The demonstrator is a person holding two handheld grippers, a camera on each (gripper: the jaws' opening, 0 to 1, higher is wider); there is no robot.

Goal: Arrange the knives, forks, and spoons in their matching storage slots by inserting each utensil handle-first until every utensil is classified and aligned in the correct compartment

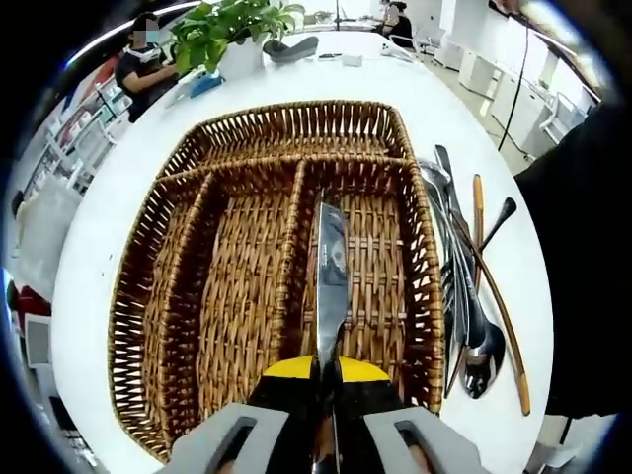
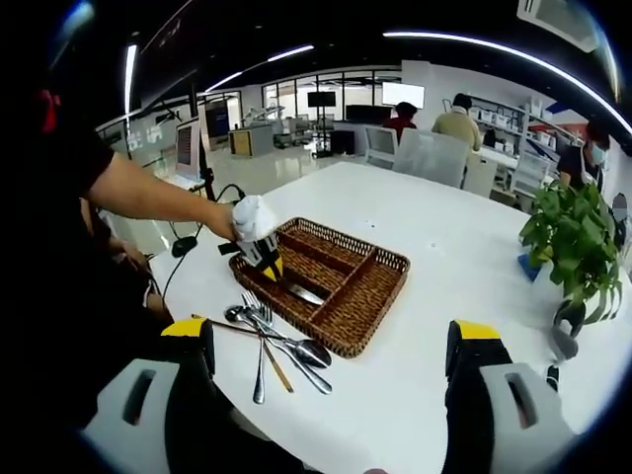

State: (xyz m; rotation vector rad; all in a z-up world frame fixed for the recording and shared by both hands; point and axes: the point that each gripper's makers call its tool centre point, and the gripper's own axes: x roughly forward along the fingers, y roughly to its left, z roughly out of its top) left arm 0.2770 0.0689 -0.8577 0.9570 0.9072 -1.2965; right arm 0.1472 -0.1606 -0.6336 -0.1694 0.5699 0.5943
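Note:
A brown wicker basket (image 1: pixel 133 286) with a cross slot at its far end and three long slots lies on the white table. My left gripper (image 1: pixel 326 367) is shut on a steel knife (image 1: pixel 332 276), whose blade points forward over the right long slot. Loose spoons, forks and wooden-handled utensils (image 1: pixel 469 296) lie on the table right of the basket. In the right gripper view, a gloved hand holds the left gripper (image 2: pixel 265 259) over the basket (image 2: pixel 365 286), with the knife (image 2: pixel 304 294) angled down into it. My right gripper (image 2: pixel 331 334) is open, well back from the utensil pile (image 2: pixel 272 341).
A potted green plant (image 1: pixel 232 30) stands at the table's far side and also shows at the right of the right gripper view (image 2: pixel 578 247). The round white table (image 2: pixel 444 227) has bare room beyond the basket. People sit at desks in the background.

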